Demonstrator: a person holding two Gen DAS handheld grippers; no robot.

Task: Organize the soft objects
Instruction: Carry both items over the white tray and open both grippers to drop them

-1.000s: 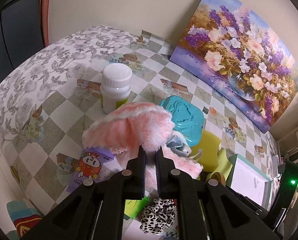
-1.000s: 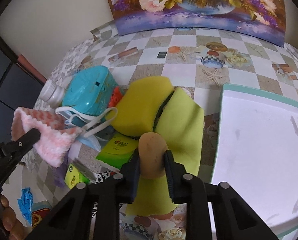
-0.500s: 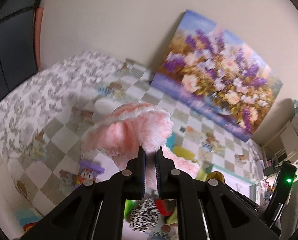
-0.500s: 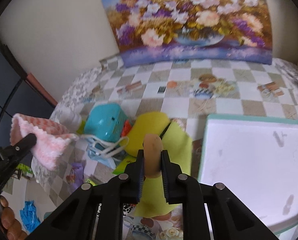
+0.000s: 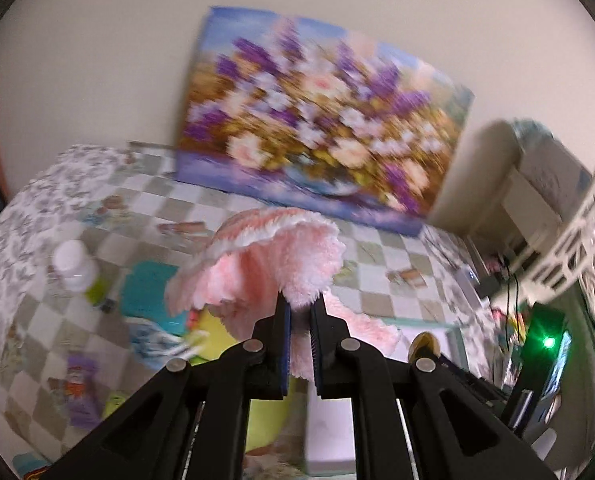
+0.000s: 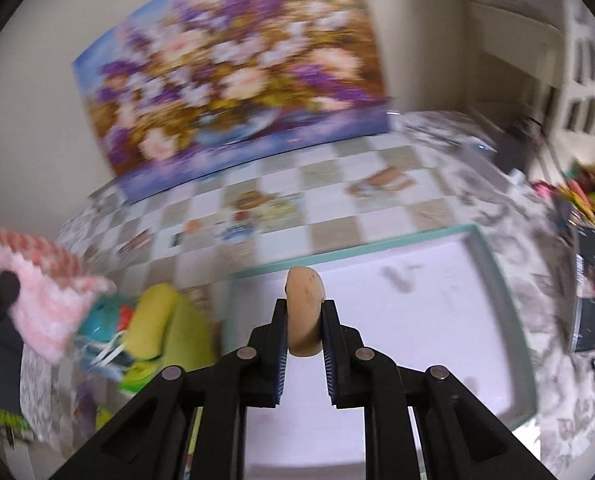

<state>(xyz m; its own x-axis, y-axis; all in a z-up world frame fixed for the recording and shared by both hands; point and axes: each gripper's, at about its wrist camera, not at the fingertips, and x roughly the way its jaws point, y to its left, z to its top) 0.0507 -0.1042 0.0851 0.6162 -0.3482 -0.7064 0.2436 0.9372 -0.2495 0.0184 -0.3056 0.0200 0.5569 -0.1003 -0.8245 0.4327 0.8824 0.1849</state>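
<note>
My left gripper (image 5: 299, 310) is shut on a fluffy pink cloth (image 5: 265, 264) and holds it above the table; the cloth also shows at the left of the right wrist view (image 6: 45, 292). My right gripper (image 6: 303, 312) is shut on a tan soft sponge (image 6: 304, 312), held over the white tray with a teal rim (image 6: 509, 308). The tan sponge shows in the left wrist view (image 5: 423, 344) too. A yellow-green cloth (image 6: 169, 328) lies on the table left of the tray. Both views are blurred.
A flower painting (image 5: 321, 128) leans on the wall at the back. A white bottle (image 5: 75, 266), a teal case (image 5: 149, 292), a face mask (image 5: 161, 340) and small packets (image 5: 79, 384) lie on the checked tablecloth. A white shelf (image 5: 557, 216) and clutter stand at the right.
Both grippers have risen and swung to the right. The pink cloth has been carried up off the pile. The tan sponge has moved from over the yellow cloth to over the tray.
</note>
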